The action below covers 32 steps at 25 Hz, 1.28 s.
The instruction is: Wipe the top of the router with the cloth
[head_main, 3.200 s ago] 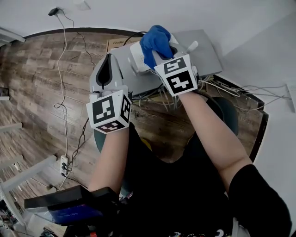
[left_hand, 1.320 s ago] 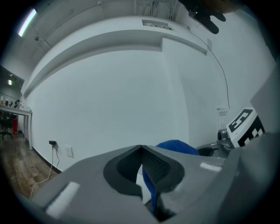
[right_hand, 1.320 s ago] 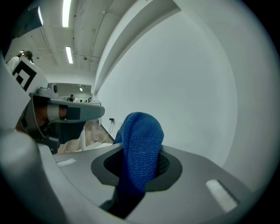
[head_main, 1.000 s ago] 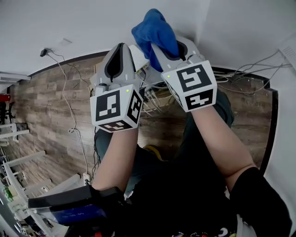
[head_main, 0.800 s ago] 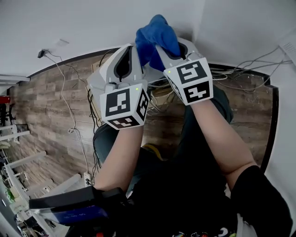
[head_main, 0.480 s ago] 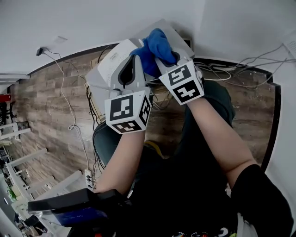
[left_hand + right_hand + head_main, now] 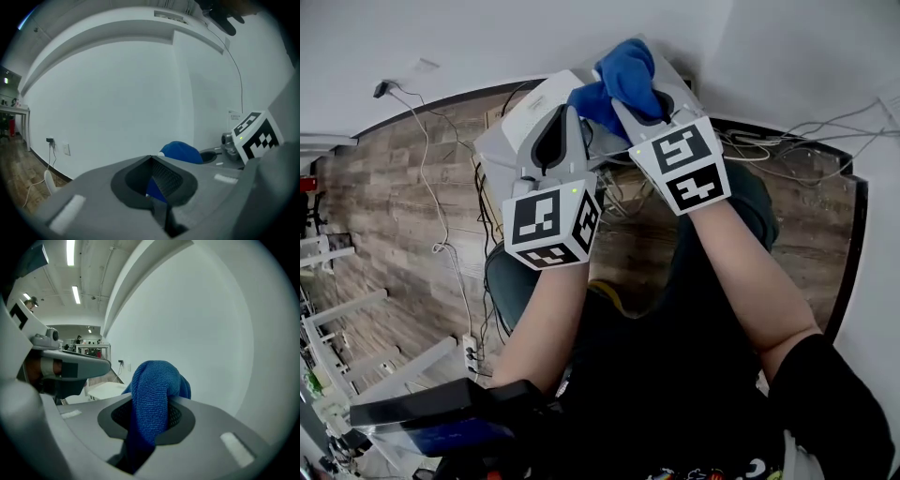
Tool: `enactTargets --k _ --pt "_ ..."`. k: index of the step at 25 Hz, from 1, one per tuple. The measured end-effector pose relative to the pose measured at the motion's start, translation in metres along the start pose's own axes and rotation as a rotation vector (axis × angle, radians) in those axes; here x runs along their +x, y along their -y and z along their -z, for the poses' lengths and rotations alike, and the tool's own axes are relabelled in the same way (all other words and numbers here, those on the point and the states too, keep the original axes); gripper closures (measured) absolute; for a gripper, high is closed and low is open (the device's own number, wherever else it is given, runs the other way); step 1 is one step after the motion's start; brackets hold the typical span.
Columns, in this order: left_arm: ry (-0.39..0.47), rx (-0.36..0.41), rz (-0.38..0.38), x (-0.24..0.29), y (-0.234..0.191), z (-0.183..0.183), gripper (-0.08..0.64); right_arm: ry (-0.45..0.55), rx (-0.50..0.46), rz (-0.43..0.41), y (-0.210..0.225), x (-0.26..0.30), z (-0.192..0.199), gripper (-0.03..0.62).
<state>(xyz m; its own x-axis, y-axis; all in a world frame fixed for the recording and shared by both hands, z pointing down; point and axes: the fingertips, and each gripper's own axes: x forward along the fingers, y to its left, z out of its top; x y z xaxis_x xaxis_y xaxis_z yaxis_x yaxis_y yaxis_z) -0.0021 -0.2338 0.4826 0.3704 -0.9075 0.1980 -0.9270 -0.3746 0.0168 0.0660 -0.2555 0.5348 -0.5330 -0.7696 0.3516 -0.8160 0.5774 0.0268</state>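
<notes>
In the head view the blue cloth [image 7: 623, 80] is bunched in my right gripper [image 7: 623, 97], which is shut on it. It hangs just above the far end of the white router [image 7: 530, 117]. The right gripper view shows the cloth [image 7: 152, 390] draped over the jaws, with the router [image 7: 105, 390] low to the left. My left gripper [image 7: 567, 117] is over the router beside the cloth. Seen from the left gripper view, its jaws [image 7: 151, 158] meet at the tip with nothing between them, and the cloth [image 7: 180, 151] lies beyond.
The router rests on a grey surface [image 7: 680, 84] against a white wall. Loose cables [image 7: 787, 150] trail over the wood floor to the right and left, with a power strip [image 7: 469, 349] at lower left. A dark flat object [image 7: 431, 417] lies near the bottom left.
Both grippers have come down from in front of the wall to the router, which now shows under them. The cloth stays in the right gripper.
</notes>
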Motion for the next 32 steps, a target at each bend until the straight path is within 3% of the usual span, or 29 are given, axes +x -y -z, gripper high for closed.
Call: enactTargets --k 5,9,20,32 --pt "0.067 -0.009 -0.026 -0.015 -0.019 -0.028 0.560 0.104 -0.004 -0.008 -0.017 -0.014 -0.043 0.480" --pt "0.106 -0.027 -0.078 -0.030 -0.047 -0.037 0.560 0.141 -0.045 -0.083 -0.054 -0.008 -0.065 0.480" --pt "0.050 -0.100 -0.142 -0.073 -0.083 0.007 0.560 -0.044 -0.088 -0.234 -0.146 0.050 -0.001 0.480" --pt "0.049 -0.159 -0.189 -0.103 -0.113 0.030 0.560 -0.091 -0.096 -0.315 -0.197 0.060 0.009 0.480"
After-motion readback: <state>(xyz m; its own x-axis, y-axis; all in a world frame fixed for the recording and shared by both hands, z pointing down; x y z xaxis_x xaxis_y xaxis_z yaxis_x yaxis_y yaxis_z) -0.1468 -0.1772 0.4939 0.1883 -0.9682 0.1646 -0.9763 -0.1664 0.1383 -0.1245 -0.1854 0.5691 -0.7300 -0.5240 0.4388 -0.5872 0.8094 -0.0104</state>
